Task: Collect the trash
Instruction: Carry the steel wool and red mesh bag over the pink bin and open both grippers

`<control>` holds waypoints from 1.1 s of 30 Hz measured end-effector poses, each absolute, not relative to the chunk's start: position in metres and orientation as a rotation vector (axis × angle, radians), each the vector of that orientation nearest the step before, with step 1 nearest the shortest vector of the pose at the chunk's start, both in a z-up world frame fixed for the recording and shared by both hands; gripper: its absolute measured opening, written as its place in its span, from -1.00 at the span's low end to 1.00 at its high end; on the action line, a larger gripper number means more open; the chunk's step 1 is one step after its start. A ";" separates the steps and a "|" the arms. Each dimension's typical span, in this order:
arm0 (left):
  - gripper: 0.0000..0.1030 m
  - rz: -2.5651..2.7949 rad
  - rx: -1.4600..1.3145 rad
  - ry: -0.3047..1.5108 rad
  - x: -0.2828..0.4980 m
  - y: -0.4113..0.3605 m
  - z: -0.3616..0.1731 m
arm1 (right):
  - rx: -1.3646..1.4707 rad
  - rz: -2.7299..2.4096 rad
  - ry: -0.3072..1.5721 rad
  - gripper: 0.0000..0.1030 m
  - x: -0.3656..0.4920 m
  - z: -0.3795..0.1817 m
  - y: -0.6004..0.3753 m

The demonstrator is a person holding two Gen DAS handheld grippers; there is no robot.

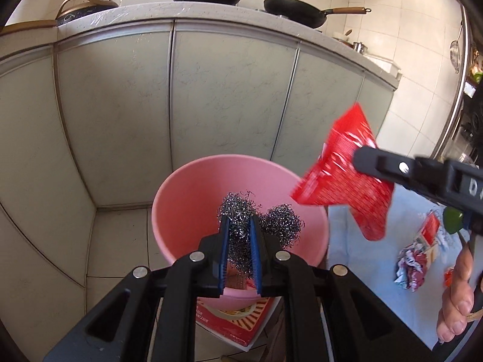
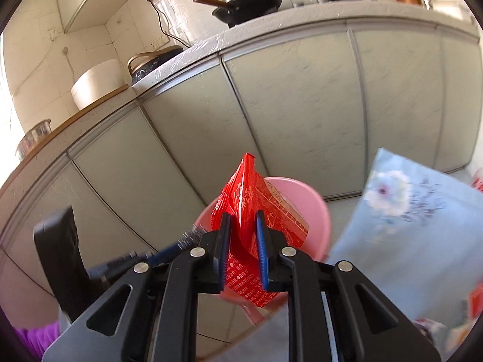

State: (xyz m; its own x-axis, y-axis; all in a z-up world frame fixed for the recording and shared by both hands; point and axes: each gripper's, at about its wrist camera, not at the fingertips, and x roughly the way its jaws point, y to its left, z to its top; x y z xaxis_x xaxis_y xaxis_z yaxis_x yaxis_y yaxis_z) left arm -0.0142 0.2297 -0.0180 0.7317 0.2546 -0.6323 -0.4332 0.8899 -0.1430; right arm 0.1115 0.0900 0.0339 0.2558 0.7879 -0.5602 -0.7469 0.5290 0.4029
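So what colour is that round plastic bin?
Pink; the round plastic bin shows best in the left wrist view.

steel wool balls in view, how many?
2. One steel wool ball is clamped in the left hand-held gripper over the pink bin; the second steel wool ball sits just right of it, inside the bin. More may lie hidden below.

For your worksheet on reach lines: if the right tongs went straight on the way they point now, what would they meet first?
Probably the pink bin. The right tongs, shut on the red wrapper, point toward its rim; the cabinet doors lie beyond. Depth is hard to judge.
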 end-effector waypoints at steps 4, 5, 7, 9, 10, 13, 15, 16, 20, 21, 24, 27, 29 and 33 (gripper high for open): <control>-0.75 0.387 -0.288 0.668 -0.010 0.233 -0.027 | 0.091 1.063 0.853 -0.67 0.123 0.018 0.111; -0.75 0.390 -0.284 0.676 -0.009 0.233 -0.031 | 0.088 1.060 0.863 -0.67 0.124 0.013 0.116; -0.75 0.393 -0.282 0.697 -0.005 0.234 -0.038 | 0.060 1.043 0.870 -0.67 0.124 0.004 0.124; -0.73 0.391 -0.288 0.711 -0.004 0.235 -0.043 | 0.039 1.031 0.875 -0.67 0.122 -0.005 0.129; -0.72 0.389 -0.287 0.716 -0.003 0.234 -0.044 | 0.036 1.025 0.879 -0.67 0.122 -0.008 0.133; -0.67 0.387 -0.280 0.730 -0.003 0.233 -0.048 | 0.022 1.008 0.913 -0.65 0.126 -0.020 0.133; -0.61 0.392 -0.278 0.746 -0.002 0.232 -0.050 | 0.005 0.994 0.960 -0.52 0.129 -0.026 0.134; -0.57 0.393 -0.280 0.754 -0.002 0.231 -0.051 | 0.002 0.988 0.971 -0.47 0.130 -0.028 0.135; -0.51 0.394 -0.298 0.747 -0.007 0.230 -0.047 | -0.012 0.978 0.964 -0.31 0.128 -0.028 0.130; -0.51 0.392 -0.300 0.747 -0.008 0.230 -0.046 | -0.016 0.974 0.962 -0.30 0.127 -0.028 0.129; -0.51 0.387 -0.299 0.736 -0.011 0.227 -0.042 | -0.021 0.962 0.956 -0.30 0.124 -0.025 0.124; -0.51 0.384 -0.301 0.723 -0.016 0.226 -0.037 | -0.028 0.960 0.937 -0.30 0.117 -0.018 0.118; -0.51 0.382 -0.303 0.716 -0.019 0.227 -0.034 | -0.030 0.964 0.925 -0.30 0.112 -0.014 0.109; -0.51 0.372 -0.315 0.704 -0.026 0.221 -0.025 | -0.051 0.972 0.887 -0.30 0.096 -0.003 0.100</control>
State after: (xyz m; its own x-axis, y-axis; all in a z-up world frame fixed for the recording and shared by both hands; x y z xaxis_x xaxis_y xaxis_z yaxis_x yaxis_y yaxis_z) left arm -0.0262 0.2214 -0.0255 0.7021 0.2237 -0.6760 -0.4322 0.8884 -0.1549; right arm 0.0957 0.1005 -0.0033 0.2526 0.6947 -0.6735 -0.7337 0.5913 0.3347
